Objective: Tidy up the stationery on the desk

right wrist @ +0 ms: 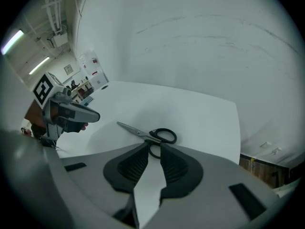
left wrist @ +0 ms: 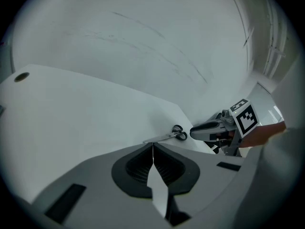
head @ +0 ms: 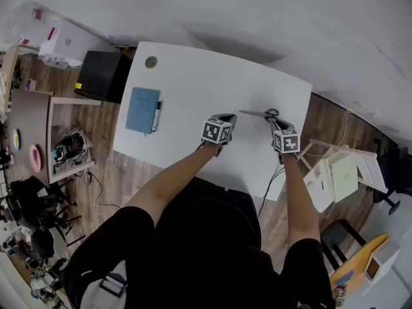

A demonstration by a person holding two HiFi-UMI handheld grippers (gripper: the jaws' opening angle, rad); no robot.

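One white desk top [head: 193, 89] with a curved far edge carried everything. A blue rectangular notebook [head: 142, 109] lay near its left edge. The left gripper [left wrist: 152, 144] hung over the near edge, jaws pressed together on nothing. The right gripper [right wrist: 153, 147] stood by the right edge with its jaws partly apart. Black-handled metal scissors [right wrist: 151, 135] lay flat there, one handle loop showing in the gap, ungripped. A black pen [head: 156, 116] lay just beside the notebook's right side.
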